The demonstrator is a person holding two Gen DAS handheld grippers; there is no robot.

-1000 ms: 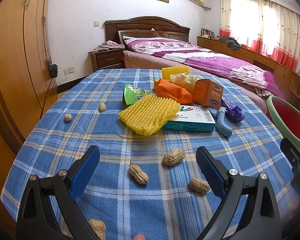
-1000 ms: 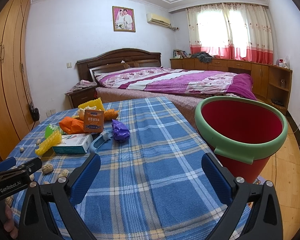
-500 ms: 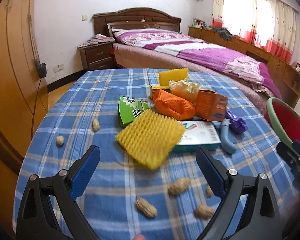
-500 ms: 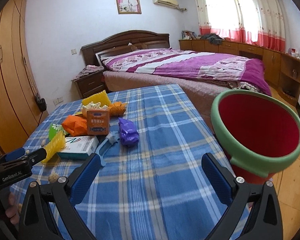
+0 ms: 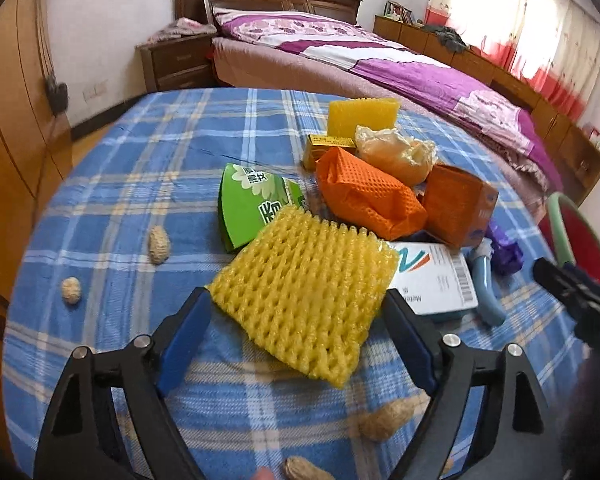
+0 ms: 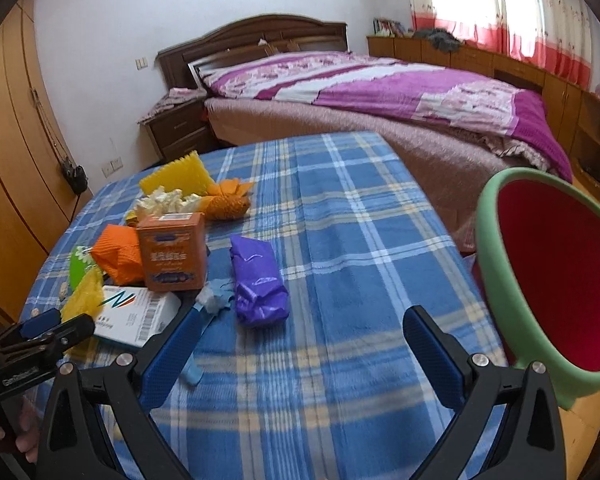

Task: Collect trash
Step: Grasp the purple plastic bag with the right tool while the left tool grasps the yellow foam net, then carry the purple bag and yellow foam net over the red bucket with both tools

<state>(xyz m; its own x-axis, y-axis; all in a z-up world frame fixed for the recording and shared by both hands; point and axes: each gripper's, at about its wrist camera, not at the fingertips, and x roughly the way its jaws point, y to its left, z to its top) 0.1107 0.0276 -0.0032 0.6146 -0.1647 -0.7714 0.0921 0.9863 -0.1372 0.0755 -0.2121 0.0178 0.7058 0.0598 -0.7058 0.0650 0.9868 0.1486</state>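
Observation:
A pile of trash lies on the blue plaid table. My left gripper has a yellow foam net between its jaws, which are closing; the pads flank the net's edges without visibly squeezing it. Behind the net lie a green packet, an orange foam net, an orange box and a white-teal box. My right gripper stands open over bare cloth, just short of a crumpled purple bag. A light blue strip lies by its left finger.
A red bin with a green rim stands off the table's right side. Loose peanuts lie on the left and near the front edge. A bed sits behind the table, wardrobes on the left.
Both grippers moved forward toward the pile and tipped downward. The yellow net, earlier ahead of the left jaws, now sits between them, and those jaws stand slightly narrower. The purple bag is nearer the right gripper.

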